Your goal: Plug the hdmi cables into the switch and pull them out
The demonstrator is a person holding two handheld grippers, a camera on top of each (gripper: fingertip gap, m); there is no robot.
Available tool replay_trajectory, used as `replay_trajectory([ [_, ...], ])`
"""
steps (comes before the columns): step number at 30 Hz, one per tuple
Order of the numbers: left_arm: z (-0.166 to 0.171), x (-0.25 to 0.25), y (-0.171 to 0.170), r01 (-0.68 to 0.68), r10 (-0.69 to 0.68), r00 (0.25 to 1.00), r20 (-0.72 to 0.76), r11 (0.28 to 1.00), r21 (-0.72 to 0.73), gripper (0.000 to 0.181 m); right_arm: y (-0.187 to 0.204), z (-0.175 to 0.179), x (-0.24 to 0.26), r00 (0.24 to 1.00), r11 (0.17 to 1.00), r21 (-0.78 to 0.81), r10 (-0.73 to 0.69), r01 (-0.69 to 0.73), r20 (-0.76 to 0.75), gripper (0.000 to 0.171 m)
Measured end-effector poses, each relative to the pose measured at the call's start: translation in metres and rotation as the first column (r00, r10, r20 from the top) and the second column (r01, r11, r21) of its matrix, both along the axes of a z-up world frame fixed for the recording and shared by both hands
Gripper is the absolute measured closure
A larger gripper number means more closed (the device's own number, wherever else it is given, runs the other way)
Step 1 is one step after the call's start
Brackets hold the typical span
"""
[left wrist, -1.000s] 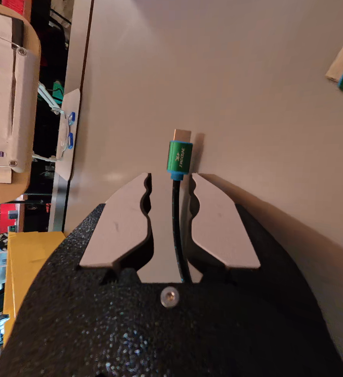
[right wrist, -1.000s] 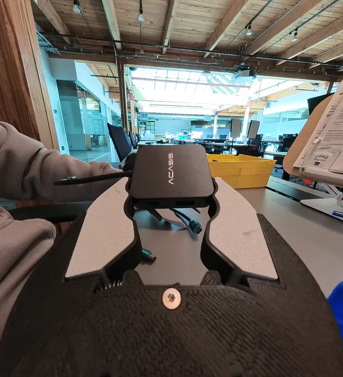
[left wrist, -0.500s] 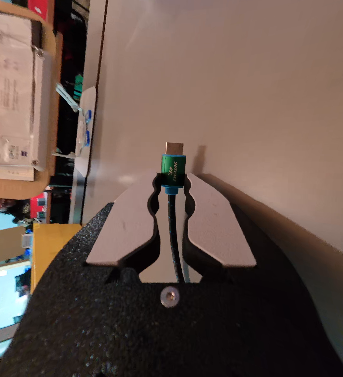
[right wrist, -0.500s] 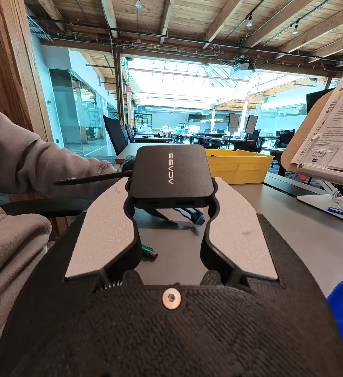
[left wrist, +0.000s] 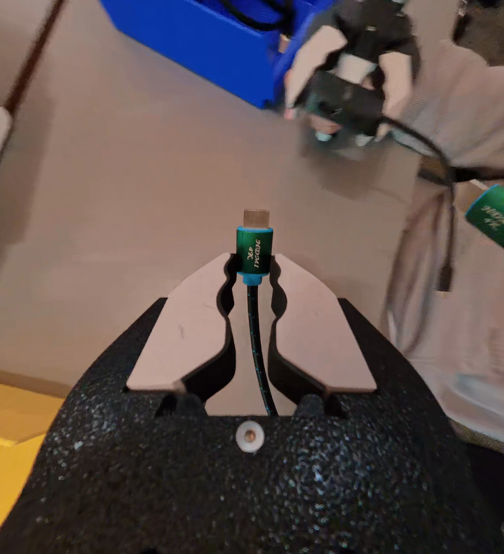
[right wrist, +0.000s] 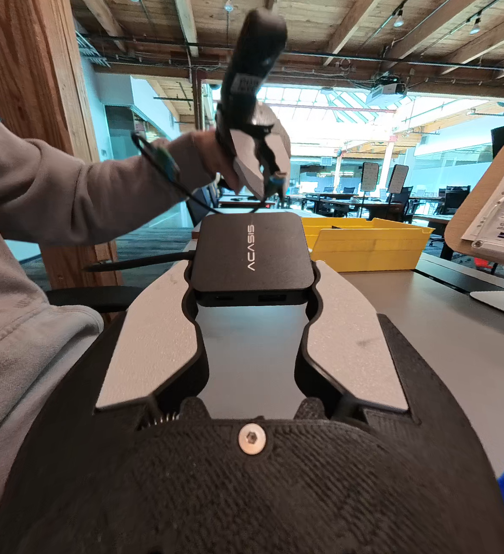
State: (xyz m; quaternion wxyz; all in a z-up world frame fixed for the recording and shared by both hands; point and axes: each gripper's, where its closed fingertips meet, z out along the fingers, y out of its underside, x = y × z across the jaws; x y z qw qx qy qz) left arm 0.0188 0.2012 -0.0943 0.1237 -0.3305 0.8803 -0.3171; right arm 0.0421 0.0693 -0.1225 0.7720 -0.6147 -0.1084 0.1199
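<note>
Left gripper (left wrist: 254,263) pinches the green HDMI plug (left wrist: 255,253) at its fingertips, metal tip forward, cable trailing back between the fingers. Right gripper (right wrist: 252,280) clamps the black switch (right wrist: 251,253) above the grey table (right wrist: 454,329), near a yellow bin (right wrist: 364,248).

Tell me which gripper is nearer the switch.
Right. The right gripper is shut on the switch, its fingers clamping both sides. The left gripper, shut on an HDMI plug, is raised in the air, apart from the switch.
</note>
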Motion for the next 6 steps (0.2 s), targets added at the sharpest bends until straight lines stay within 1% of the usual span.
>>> replay_trajectory([
  [1,0.001,-0.008,-0.012,0.027,-0.026,0.999,-0.047,0.999,0.018,0.16,0.001,-0.001,-0.002,1.0,1.0,-0.006,0.011,-0.011,0.004,0.099],
  [3,-0.006,-0.021,-0.032,0.078,-0.061,0.988,-0.143,0.99,0.118,0.16,0.001,-0.002,-0.007,0.999,0.999,-0.013,0.039,-0.039,0.009,0.099],
  [6,-0.022,-0.036,-0.057,0.184,-0.109,0.957,-0.27,0.945,0.27,0.16,0.001,-0.002,-0.015,0.996,0.996,-0.01,0.09,-0.09,0.007,0.099],
])
